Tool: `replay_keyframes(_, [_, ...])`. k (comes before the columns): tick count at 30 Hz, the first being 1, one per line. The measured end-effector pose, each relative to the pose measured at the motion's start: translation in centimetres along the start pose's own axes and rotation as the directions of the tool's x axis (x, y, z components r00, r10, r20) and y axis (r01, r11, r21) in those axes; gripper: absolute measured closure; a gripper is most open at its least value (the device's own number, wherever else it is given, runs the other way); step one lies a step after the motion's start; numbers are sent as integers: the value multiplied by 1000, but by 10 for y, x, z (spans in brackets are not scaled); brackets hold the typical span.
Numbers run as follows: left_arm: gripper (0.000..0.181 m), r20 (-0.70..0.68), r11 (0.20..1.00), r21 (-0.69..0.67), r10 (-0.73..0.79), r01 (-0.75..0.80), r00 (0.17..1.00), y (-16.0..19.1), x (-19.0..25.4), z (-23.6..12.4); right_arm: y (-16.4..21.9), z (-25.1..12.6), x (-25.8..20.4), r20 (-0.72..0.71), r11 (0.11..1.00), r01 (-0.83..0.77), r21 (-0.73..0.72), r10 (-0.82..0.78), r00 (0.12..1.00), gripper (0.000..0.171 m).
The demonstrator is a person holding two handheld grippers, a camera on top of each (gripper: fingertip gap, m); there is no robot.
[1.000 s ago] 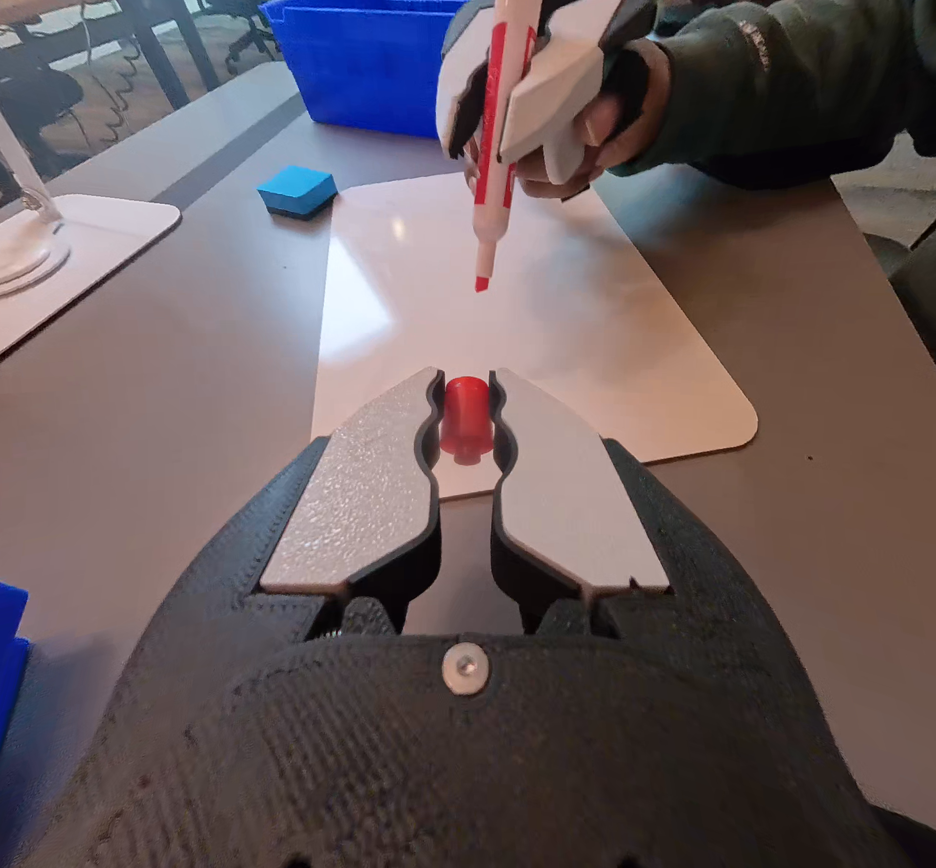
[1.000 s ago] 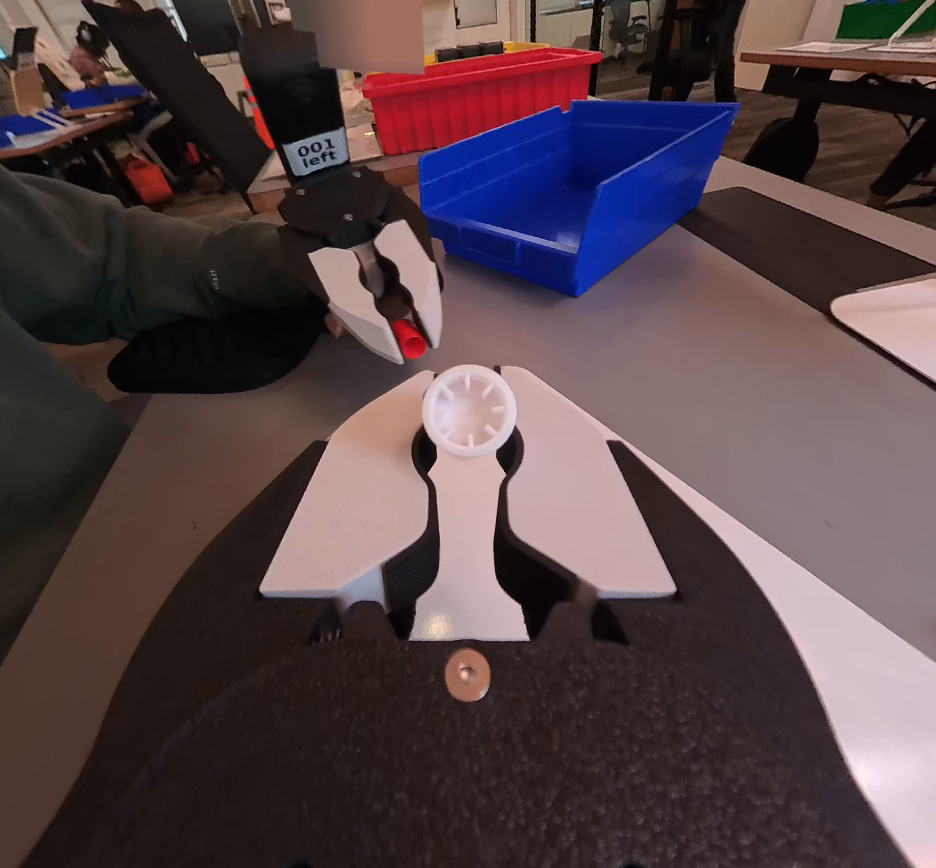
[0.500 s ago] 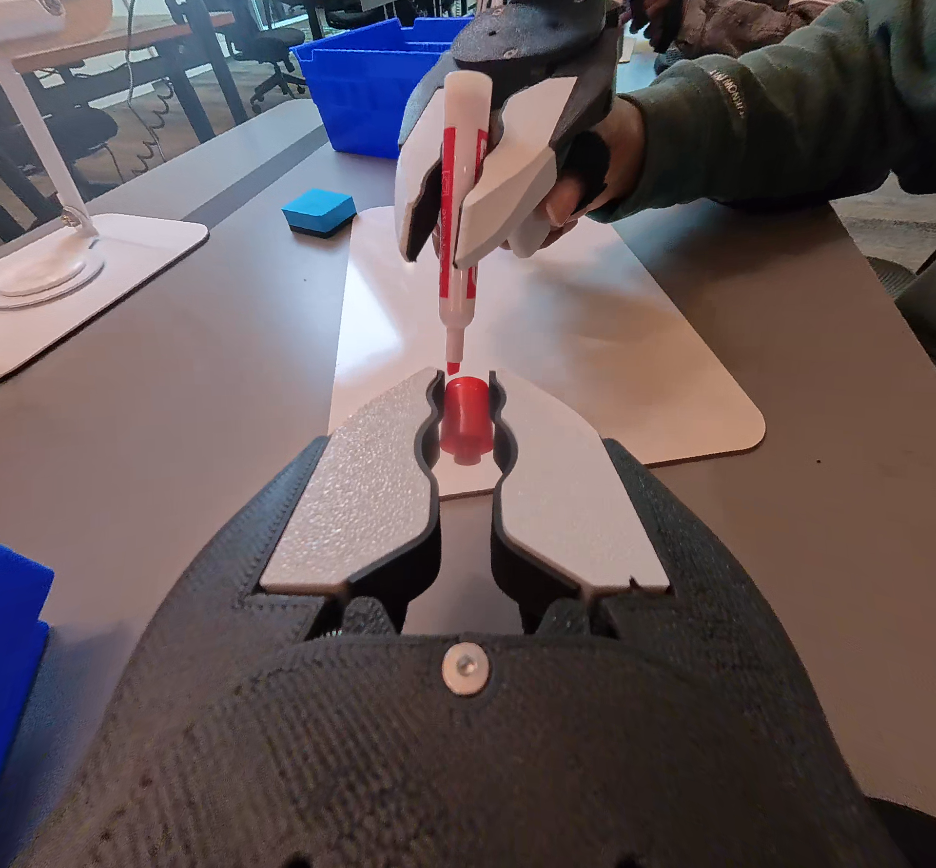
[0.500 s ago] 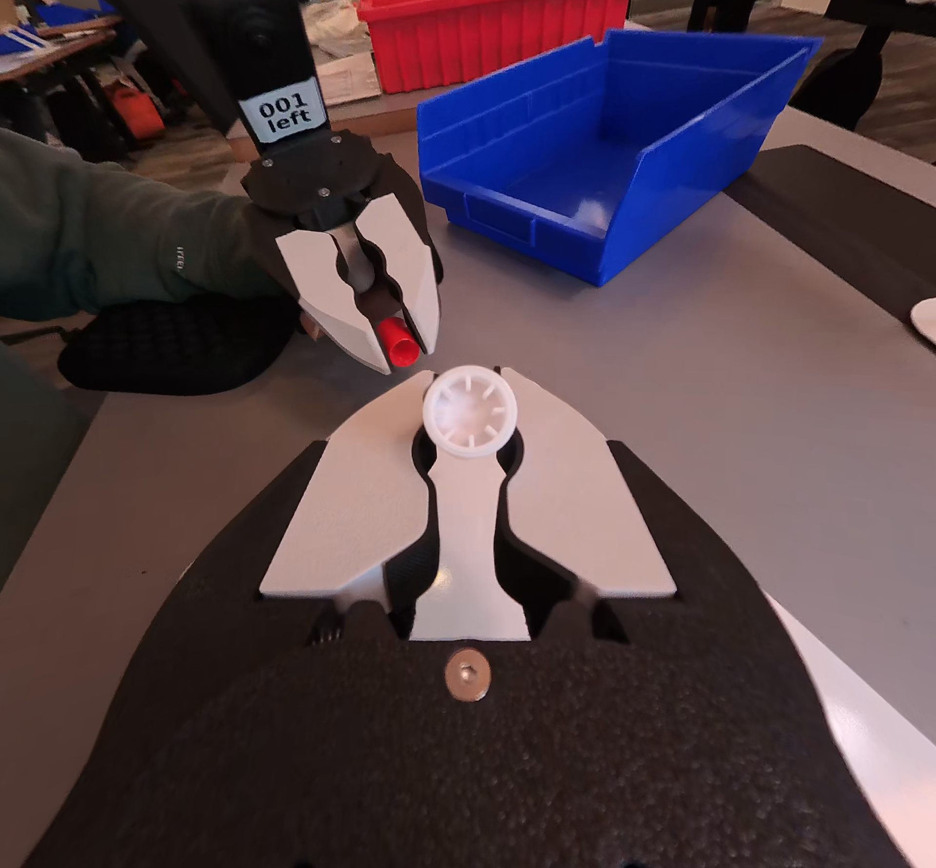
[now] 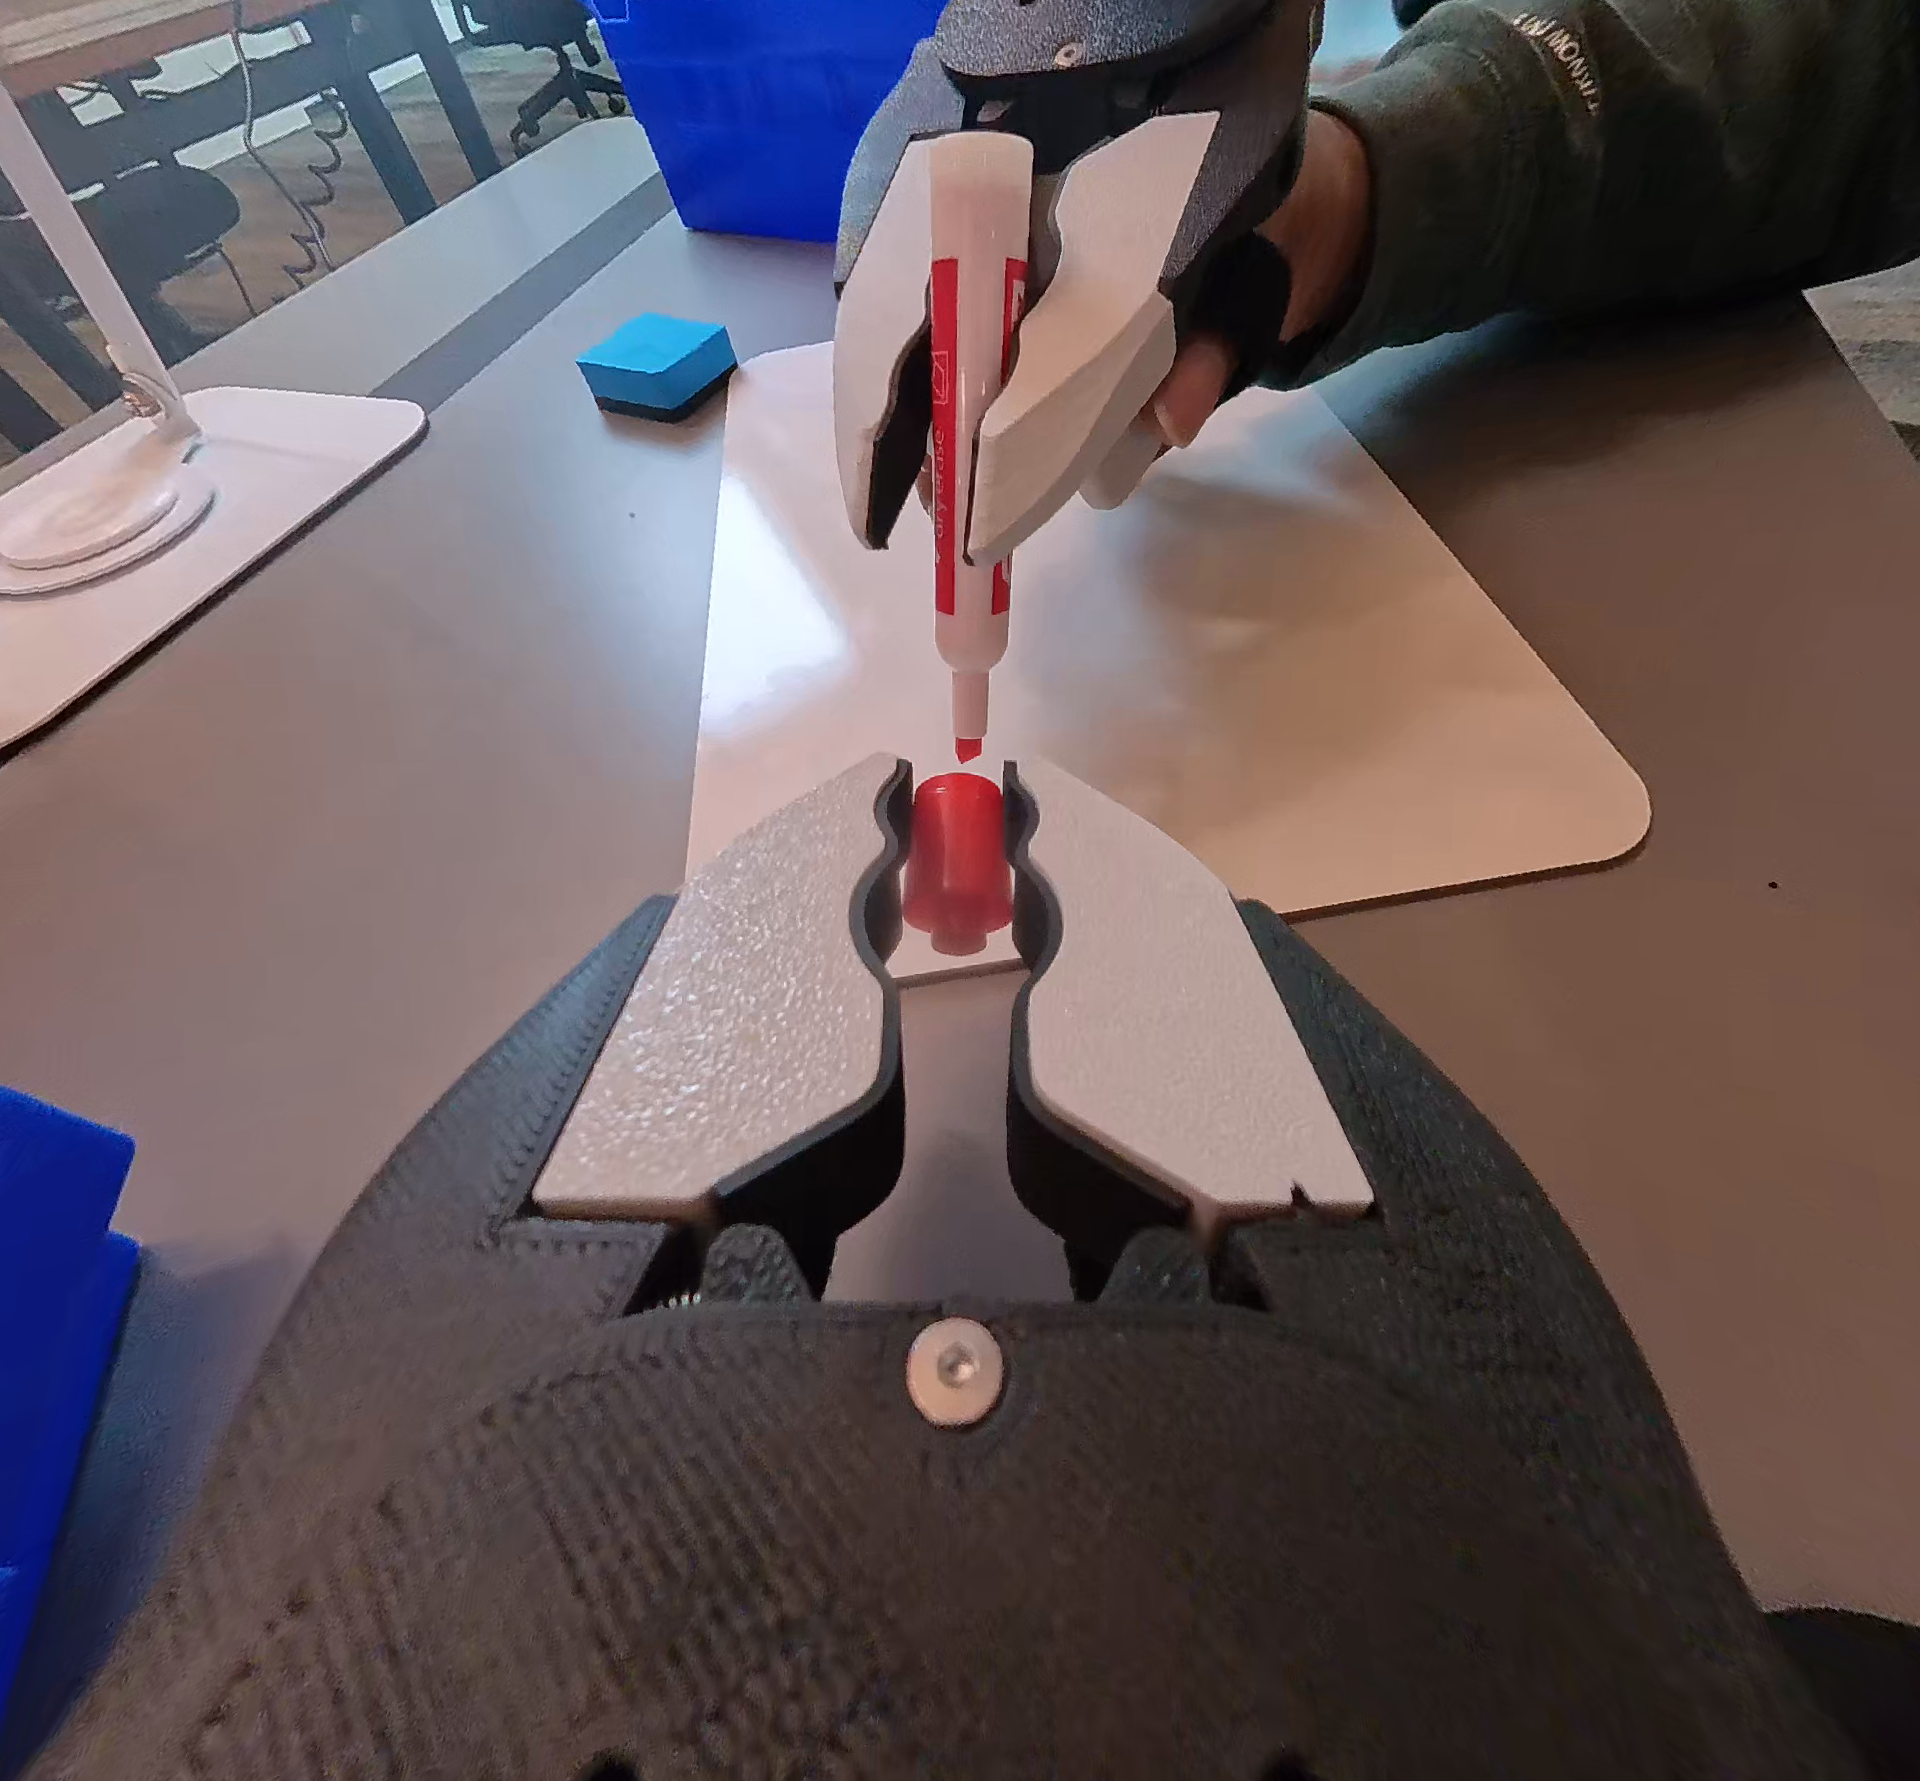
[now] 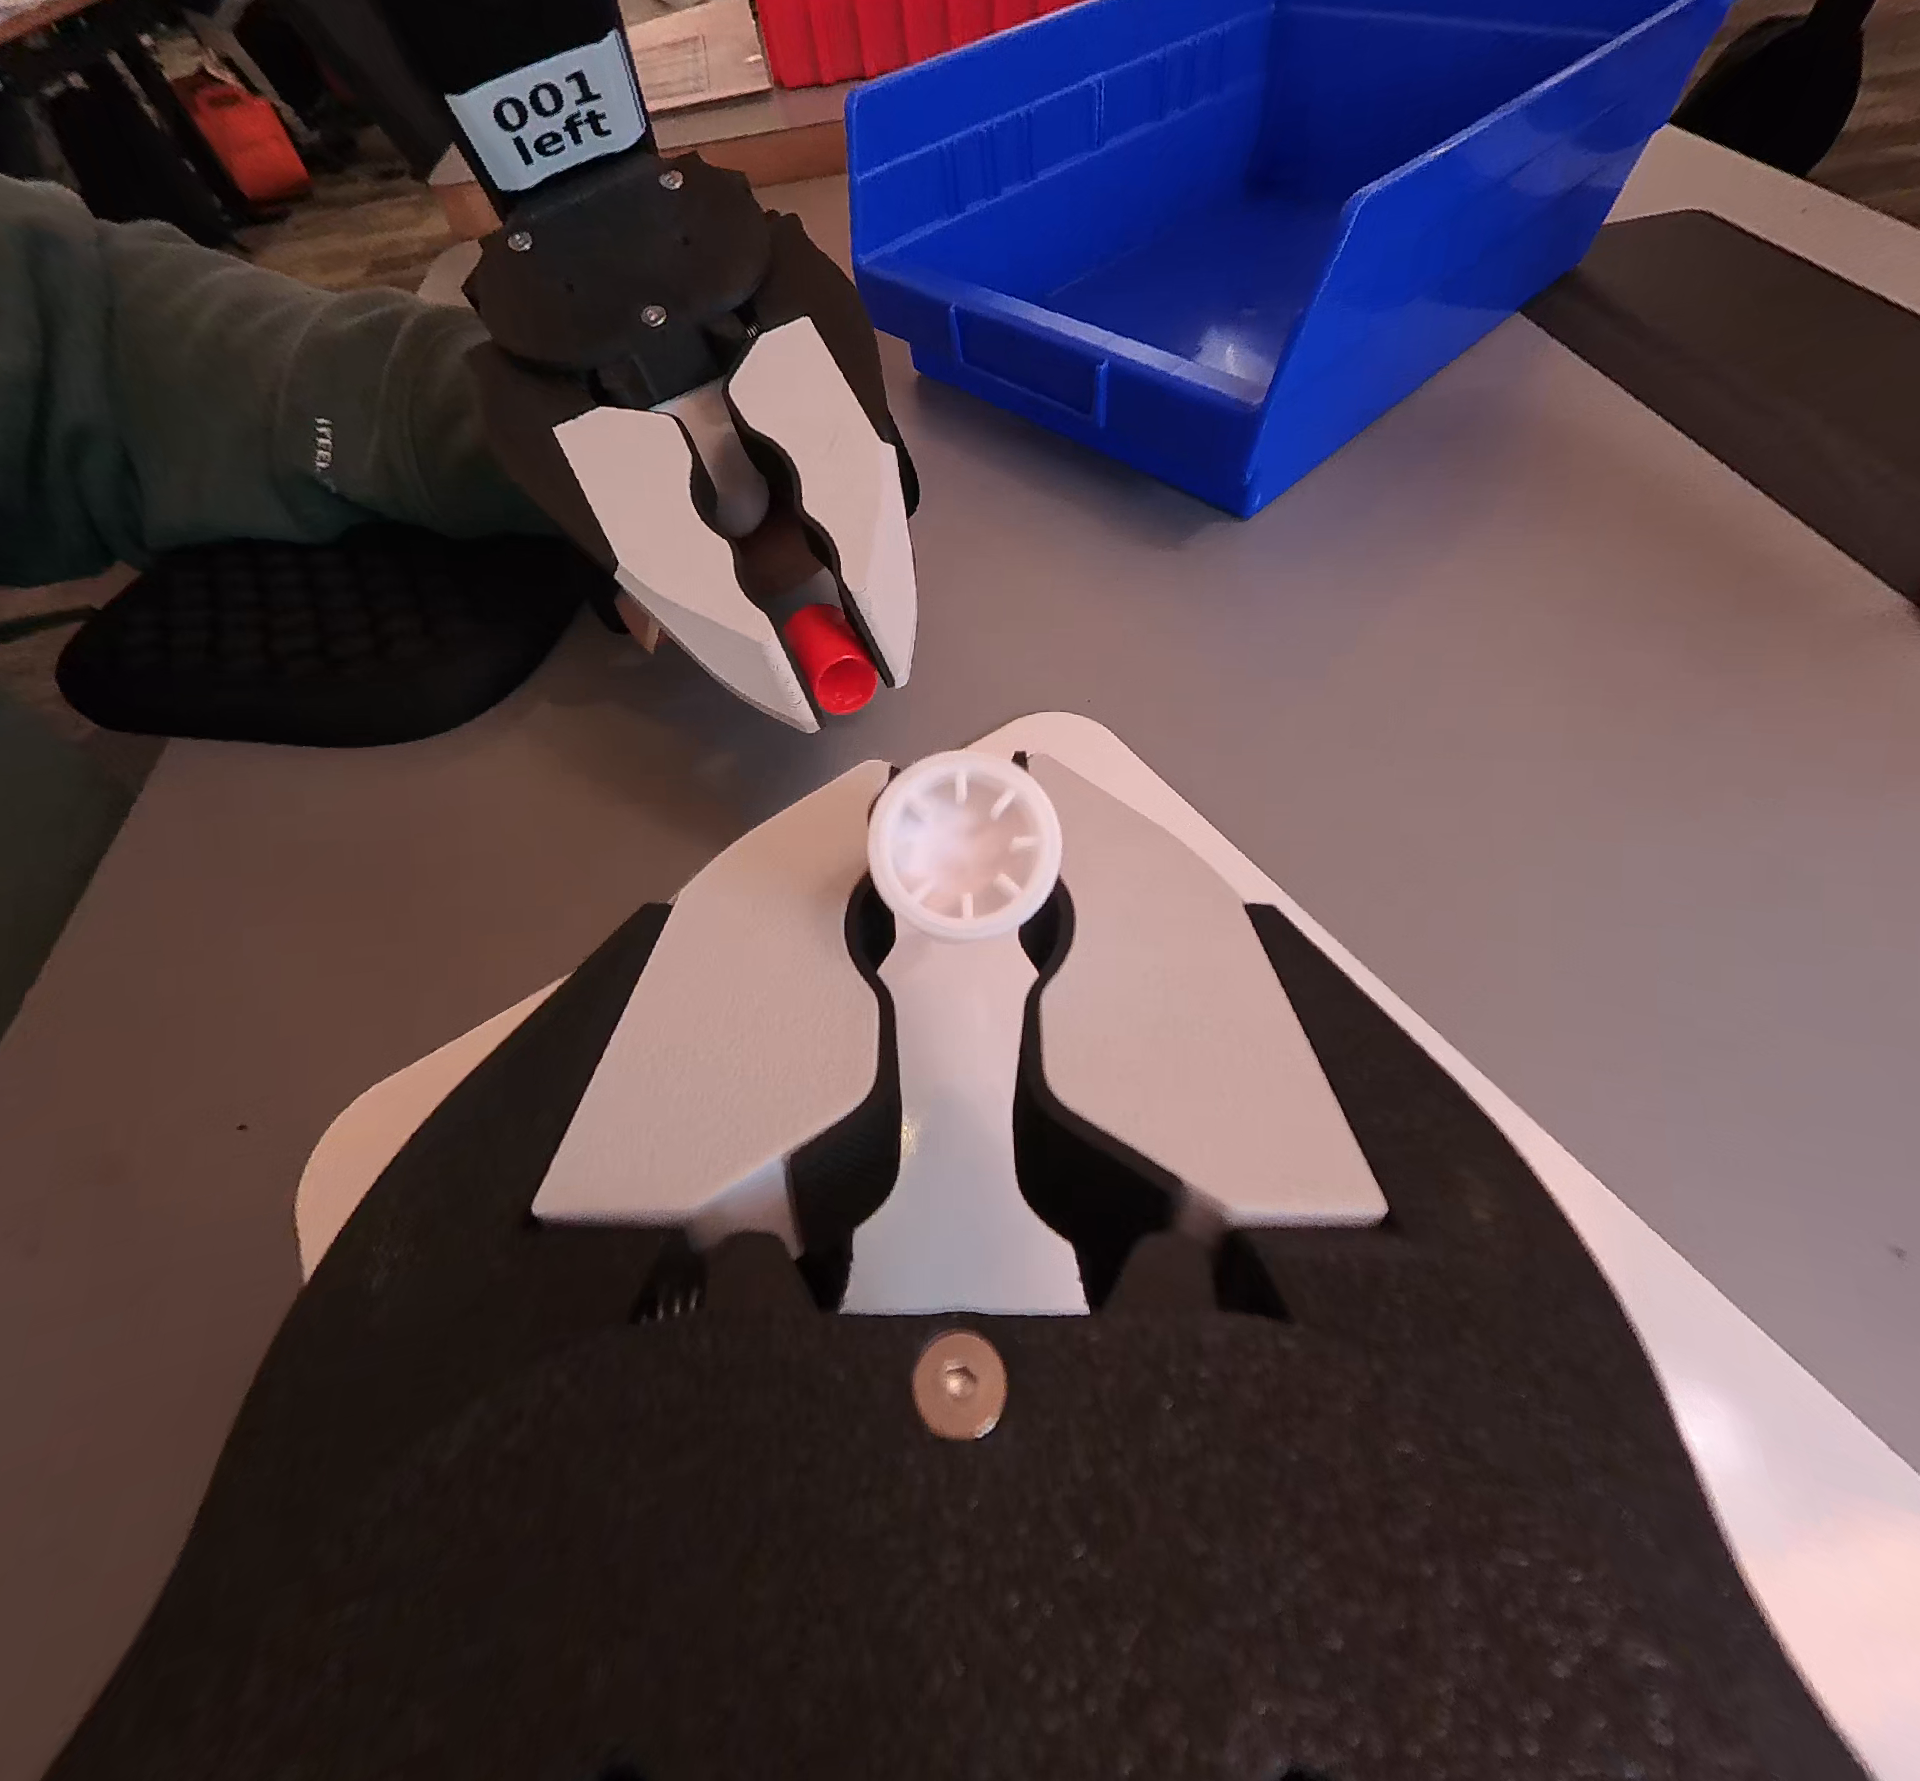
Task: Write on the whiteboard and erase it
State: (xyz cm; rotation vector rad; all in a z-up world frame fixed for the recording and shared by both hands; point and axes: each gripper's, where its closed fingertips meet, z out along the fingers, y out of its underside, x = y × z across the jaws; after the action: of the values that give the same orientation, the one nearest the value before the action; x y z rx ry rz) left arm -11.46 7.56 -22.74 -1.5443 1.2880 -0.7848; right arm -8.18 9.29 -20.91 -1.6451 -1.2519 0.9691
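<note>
Lining the red dry-erase marker [image 5: 971, 443] up with its cap [image 5: 953, 856] over the whiteboard [image 5: 1299, 671].
Right gripper [image 5: 925, 542] clamps the marker upright, tip just above the cap's mouth; left gripper [image 5: 953, 775] pinches the cap directly below.

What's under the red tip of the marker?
The red cap, pinched by the left gripper, sits beneath the marker tip. Under it lies the whiteboard; the cap's opening faces away.
</note>
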Motion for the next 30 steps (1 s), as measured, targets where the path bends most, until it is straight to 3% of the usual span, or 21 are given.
replay_keyframes(30, [165,-12,1000,-11,20,-20,1000,0,4,1,2,8,10,-63,996,62,-70,-66,996,151])
